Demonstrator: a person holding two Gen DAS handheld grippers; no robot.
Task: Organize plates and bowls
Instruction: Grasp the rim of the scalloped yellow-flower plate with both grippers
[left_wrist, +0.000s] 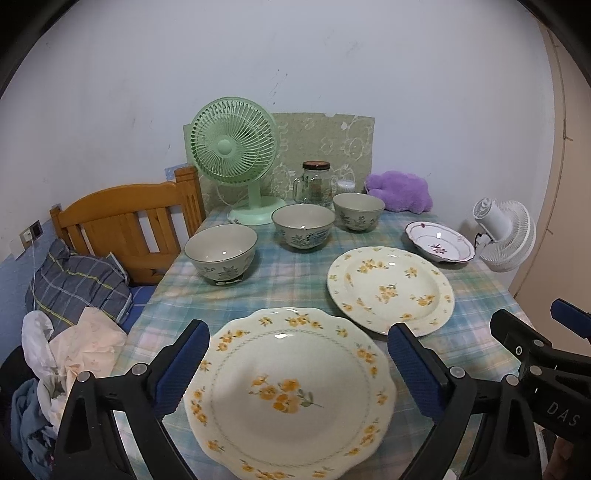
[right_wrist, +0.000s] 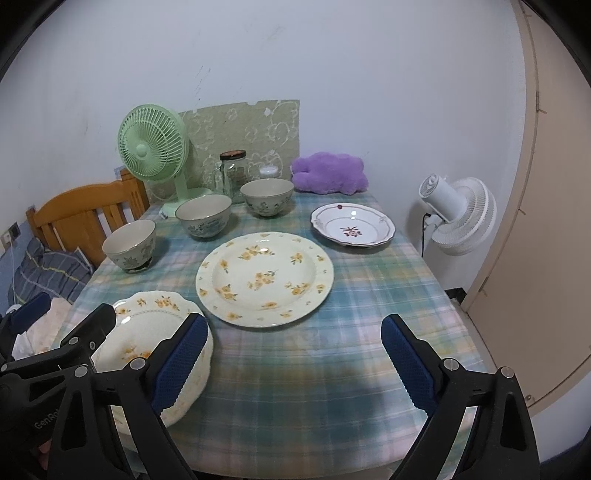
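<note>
A scalloped cream plate with yellow flowers (left_wrist: 291, 395) lies at the table's near edge, between the wide-open fingers of my left gripper (left_wrist: 297, 363); it also shows in the right wrist view (right_wrist: 147, 332). A round yellow-flowered plate (left_wrist: 389, 290) (right_wrist: 264, 278) lies mid-table. A white plate with a purple motif (left_wrist: 439, 242) (right_wrist: 352, 225) sits far right. Three grey floral bowls (left_wrist: 221, 254) (left_wrist: 303, 226) (left_wrist: 358, 211) stand in a row behind. My right gripper (right_wrist: 293, 356) is open and empty over bare cloth right of the scalloped plate.
A green fan (left_wrist: 236, 155), a glass jar (left_wrist: 316, 182) and a purple plush (left_wrist: 400, 192) stand along the back wall. A white fan (right_wrist: 456, 218) is off the table's right side. A wooden headboard (left_wrist: 129, 221) and bedding lie to the left.
</note>
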